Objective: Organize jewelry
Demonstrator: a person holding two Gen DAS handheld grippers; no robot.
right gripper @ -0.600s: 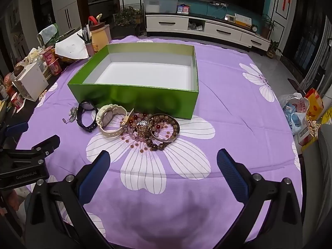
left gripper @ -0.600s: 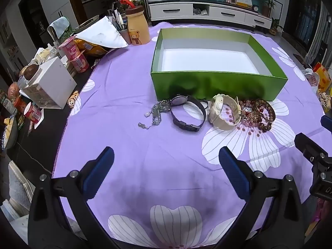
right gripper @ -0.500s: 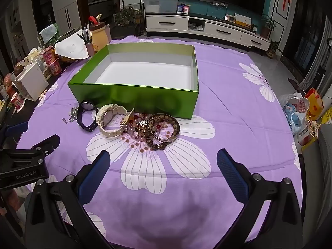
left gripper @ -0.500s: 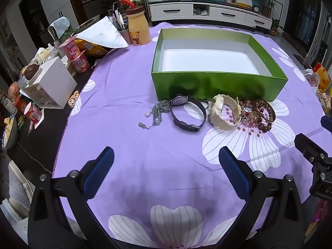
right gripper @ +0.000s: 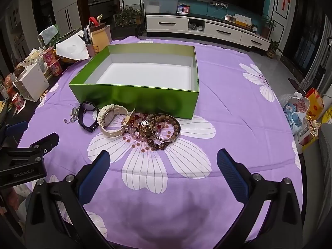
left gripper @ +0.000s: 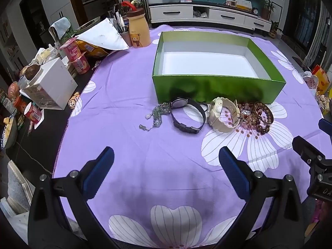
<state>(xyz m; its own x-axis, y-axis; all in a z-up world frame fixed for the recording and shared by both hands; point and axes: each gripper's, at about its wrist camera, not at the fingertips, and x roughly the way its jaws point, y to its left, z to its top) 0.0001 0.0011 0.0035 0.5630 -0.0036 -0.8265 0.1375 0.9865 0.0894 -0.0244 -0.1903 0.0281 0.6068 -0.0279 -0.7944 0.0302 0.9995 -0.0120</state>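
Note:
An empty green box [left gripper: 217, 89] [right gripper: 132, 97] with a white inside stands on the purple flowered cloth. In front of it lie a silver chain [left gripper: 154, 117] [right gripper: 71, 114], a black watch [left gripper: 186, 115] [right gripper: 87, 116], a cream watch [left gripper: 222, 115] [right gripper: 113, 120] and a heap of bead bracelets [left gripper: 256, 117] [right gripper: 157, 129]. My left gripper [left gripper: 166, 159] is open and empty, short of the black watch. My right gripper [right gripper: 164, 161] is open and empty, short of the bracelets.
The table's left side holds a white drawer unit [left gripper: 51, 87], yogurt cups [left gripper: 72, 51], a bear bottle [left gripper: 138, 31], paper and pens. Bags [right gripper: 298, 108] sit past the right edge. The other gripper shows at each view's edge [left gripper: 311, 157] [right gripper: 27, 157].
Almost nothing has moved. Both grippers stay open in the same place, with only a slight drift of the views.

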